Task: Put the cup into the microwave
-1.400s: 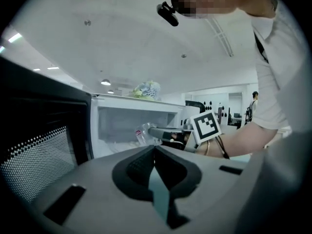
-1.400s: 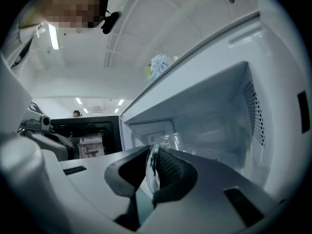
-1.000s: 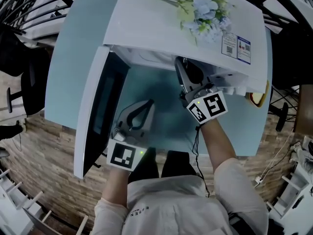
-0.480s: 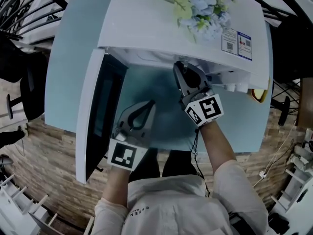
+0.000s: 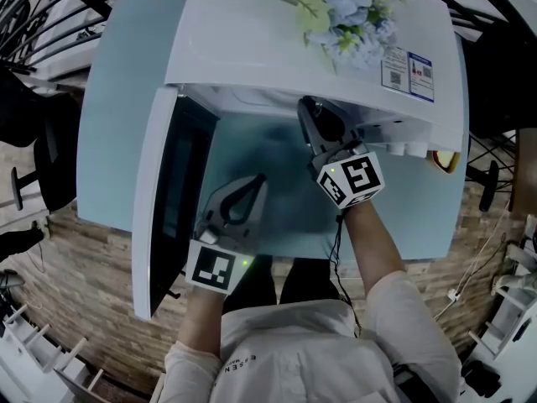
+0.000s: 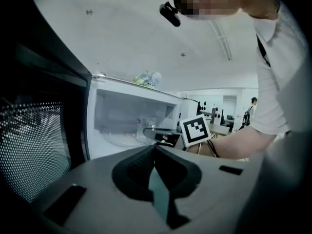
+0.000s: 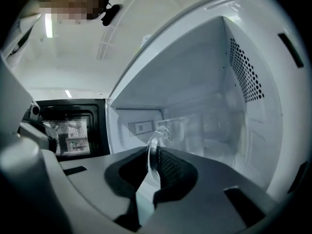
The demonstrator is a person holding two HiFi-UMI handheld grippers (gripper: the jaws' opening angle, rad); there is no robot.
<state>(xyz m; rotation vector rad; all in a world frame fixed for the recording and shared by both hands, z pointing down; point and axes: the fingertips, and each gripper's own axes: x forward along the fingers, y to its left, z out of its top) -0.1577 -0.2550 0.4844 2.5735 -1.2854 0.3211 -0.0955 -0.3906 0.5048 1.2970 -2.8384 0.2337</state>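
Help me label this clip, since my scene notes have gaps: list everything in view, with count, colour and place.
microwave: one, white, on the table
microwave door: one, white frame with dark window, swung open at the left
table: one, light blue, under the microwave
flowers: one bunch, pale blue and white, lying on the microwave's top
label: one, white and blue, on the microwave's top near the right edge
cup: one, clear, inside the cavity opening, handle gripped
floor: wood pattern, brown
left tool: one, grey, jaws together, empty, before the open door
right tool: one, grey, reaching into the microwave, closed on the cup's handle
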